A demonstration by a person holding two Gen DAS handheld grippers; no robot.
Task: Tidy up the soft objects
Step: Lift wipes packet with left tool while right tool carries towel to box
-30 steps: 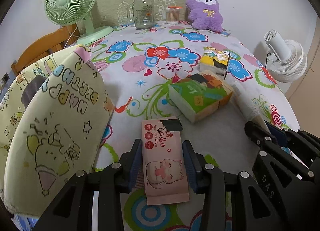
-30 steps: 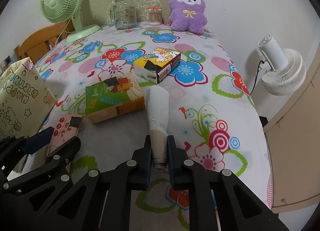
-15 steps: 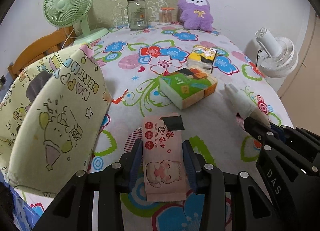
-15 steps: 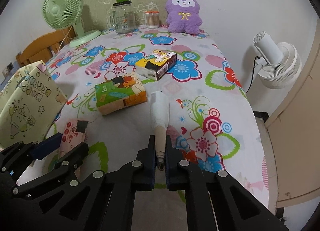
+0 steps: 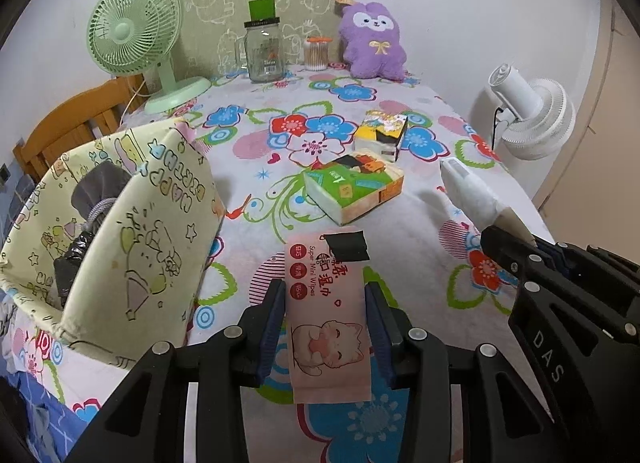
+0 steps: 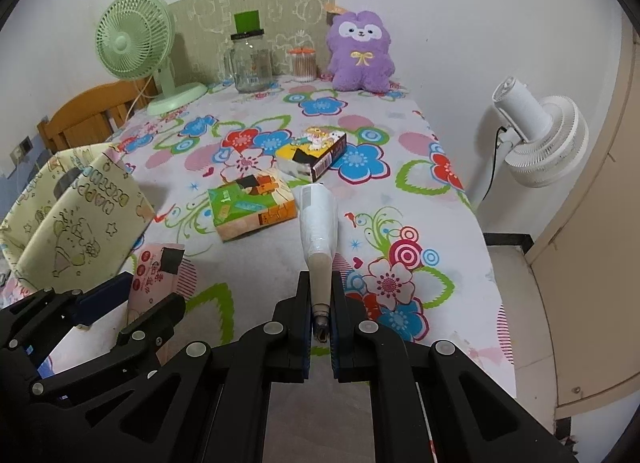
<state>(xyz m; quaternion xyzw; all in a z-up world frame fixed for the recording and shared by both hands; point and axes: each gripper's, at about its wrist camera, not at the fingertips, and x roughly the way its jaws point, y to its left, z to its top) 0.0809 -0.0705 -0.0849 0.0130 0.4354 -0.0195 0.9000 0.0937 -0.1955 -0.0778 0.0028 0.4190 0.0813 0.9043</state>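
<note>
My left gripper is shut on a pink pack of mini wipes with a cat picture, held above the flowered tablecloth. My right gripper is shut on the narrow beige end of a white soft cone-shaped roll, also lifted off the table. In the left wrist view that white roll sticks out of the right gripper at the right edge. The wipes pack shows at the lower left in the right wrist view. A yellow "Happy Birthday" fabric basket stands to the left with grey and black soft items inside.
A green tissue pack and a yellow box lie mid-table. At the far end stand a green fan, a glass jar, a cotton swab tub and a purple plush. A white fan stands off the table's right edge.
Both grippers have risen and drawn back with their objects, so the table looks farther off. The right gripper's jaws pinched tighter on the roll's beige end.
</note>
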